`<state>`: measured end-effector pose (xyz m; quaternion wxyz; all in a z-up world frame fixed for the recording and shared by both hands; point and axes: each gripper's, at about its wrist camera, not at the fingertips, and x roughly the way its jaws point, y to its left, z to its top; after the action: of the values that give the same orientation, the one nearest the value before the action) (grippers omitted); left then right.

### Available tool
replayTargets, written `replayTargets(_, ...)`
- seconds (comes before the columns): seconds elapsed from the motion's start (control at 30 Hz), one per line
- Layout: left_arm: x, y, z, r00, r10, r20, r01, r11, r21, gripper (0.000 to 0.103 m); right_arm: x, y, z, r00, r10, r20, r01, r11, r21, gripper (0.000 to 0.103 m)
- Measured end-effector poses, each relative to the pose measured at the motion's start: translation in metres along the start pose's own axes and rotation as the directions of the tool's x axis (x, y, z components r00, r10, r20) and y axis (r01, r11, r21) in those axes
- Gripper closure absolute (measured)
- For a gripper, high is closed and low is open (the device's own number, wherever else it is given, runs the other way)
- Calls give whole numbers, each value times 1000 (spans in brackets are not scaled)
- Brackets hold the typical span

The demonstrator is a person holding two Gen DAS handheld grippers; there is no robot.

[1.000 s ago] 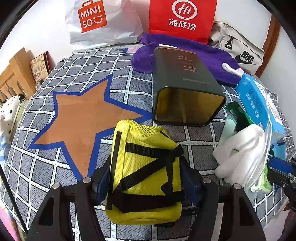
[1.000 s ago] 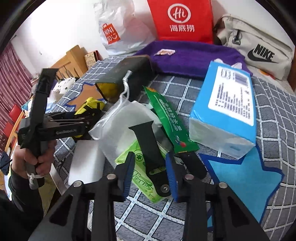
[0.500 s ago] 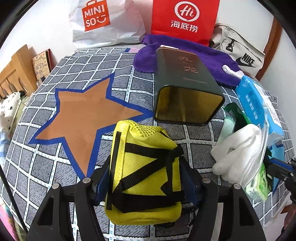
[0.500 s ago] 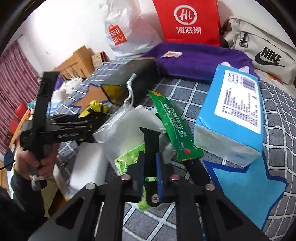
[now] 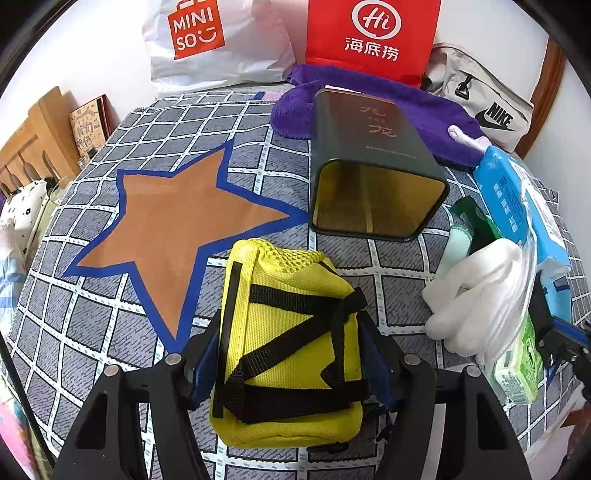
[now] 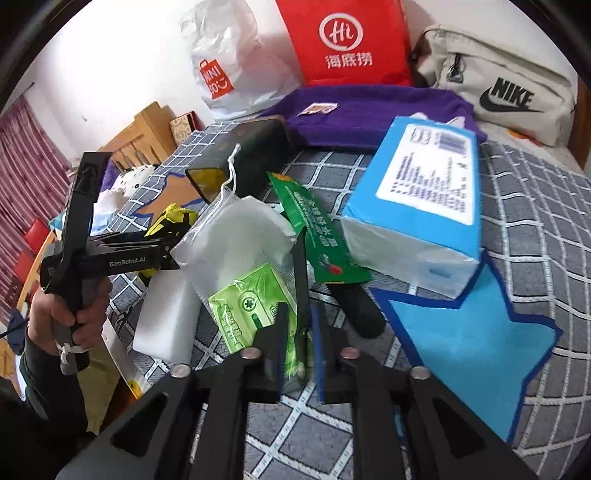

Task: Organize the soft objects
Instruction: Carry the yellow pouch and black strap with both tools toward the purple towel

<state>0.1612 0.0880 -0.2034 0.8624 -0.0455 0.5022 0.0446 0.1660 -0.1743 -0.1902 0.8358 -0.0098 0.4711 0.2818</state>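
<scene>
The yellow mesh pouch (image 5: 291, 354) with black straps sits clamped in the left claw (image 5: 291, 369) above the star-patterned bed cover (image 5: 110, 295). Only the right wrist view shows the right claw (image 6: 299, 347), its jaws opening around a black strap (image 6: 301, 273) over green packets (image 6: 247, 314), and the hand (image 6: 70, 317) gripping a "GenRobot.AI" handle. Bags (image 5: 373, 33) read "MINISO", "Hi" and "NIKE".

Yellow pouch (image 5: 291, 343) hides inner faces of left gripper (image 5: 290, 358) pads.
Blue tissue pack (image 5: 517, 206) half covered by clear bag (image 5: 517, 295); its label print (image 6: 428, 173) blurred, unreadable.
Right gripper (image 6: 301, 343) in left wrist view cut off at right edge.
Black strap (image 6: 301, 280) lower end lost between jaws, contact unclear.
Person's sleeve (image 6: 48, 384) cut off at left edge.
</scene>
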Motion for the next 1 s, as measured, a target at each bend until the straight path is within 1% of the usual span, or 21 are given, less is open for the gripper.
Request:
replayTargets(0.03, 0, 0, 0, 1000, 1, 0, -1, 1000, 1, 37, 4, -1, 1, 1000, 1, -7, -1, 1000, 2, 81)
replayTargets(0.1, 0, 0, 0, 1000, 1, -1, -1, 1000, 1, 37, 11, -3, 3, 1000, 17, -12, -17, 1000, 16, 81)
replayTargets(0.13, 0, 0, 0, 1000, 0, -1, 0, 1000, 1, 37, 12, -4, 4, 999, 32, -8, -32, 999, 24, 89)
replayTargets(0.17, 0, 0, 0, 1000, -1, 0, 1, 1000, 0, 37, 12, -5, 4, 999, 51, -3, -51, 998, 28, 99)
replayTargets(0.2, 0, 0, 0, 1000, -3, 2, 3, 1000, -2, 37, 9, -4, 4, 999, 52, 6, -52, 998, 24, 99)
replayTargets(0.33, -1, 0, -1, 1000, 0, 11, 0, 1000, -5, 40, -13, -5, -8, 999, 12, 41, -12, 1000, -2, 99)
replayTargets(0.53, -1, 1, 0, 1000, 0, 4, 0, 1000, -20, 42, -37, -29, -27, 996, -69, 56, 66, 996, 57, 99)
replayTargets(0.6, -1, 0, 2, 1000, 3, -3, -3, 1000, -24, 42, -40, -41, -31, 995, -68, 72, 59, 991, 116, 99)
replayTargets(0.67, -2, 1, 2, 1000, 1, -9, -1, 999, -33, 43, -39, -47, -33, 995, -63, 78, 52, 988, 144, 99)
replayTargets(0.83, -8, 5, 1, 999, -41, -18, 40, 997, -61, 50, -31, -53, -35, 991, -130, 41, 123, 983, 140, 99)
replayTargets(1.0, -16, 3, 3, 999, -45, -18, 44, 997, -63, 55, -22, -58, -35, 993, -119, 5, 117, 981, 155, 99)
